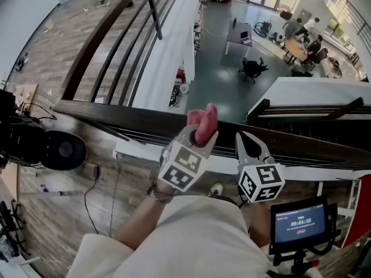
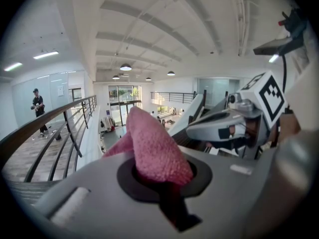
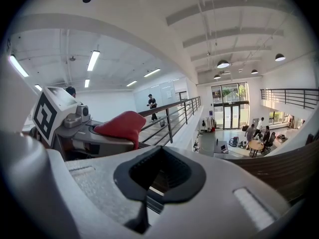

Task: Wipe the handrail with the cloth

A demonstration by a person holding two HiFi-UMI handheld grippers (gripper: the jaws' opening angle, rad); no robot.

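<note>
A pink cloth (image 1: 203, 120) sticks up from my left gripper (image 1: 201, 134), which is shut on it just above the dark wooden handrail (image 1: 116, 117). This rail runs across the head view from left to right. In the left gripper view the cloth (image 2: 152, 146) fills the gap between the jaws. My right gripper (image 1: 248, 141) hangs beside the left one, over the same rail, shut with nothing in it. From the right gripper view I see the cloth (image 3: 119, 123) to the left and the handrail (image 3: 281, 168) at lower right.
Beyond the rail is a drop to a lower floor with a table (image 1: 239, 36) and seated people (image 1: 301, 36). A second curved railing (image 1: 101, 36) runs off at upper left. A bike console screen (image 1: 301, 222) sits at lower right, a black round device (image 1: 61, 150) at left.
</note>
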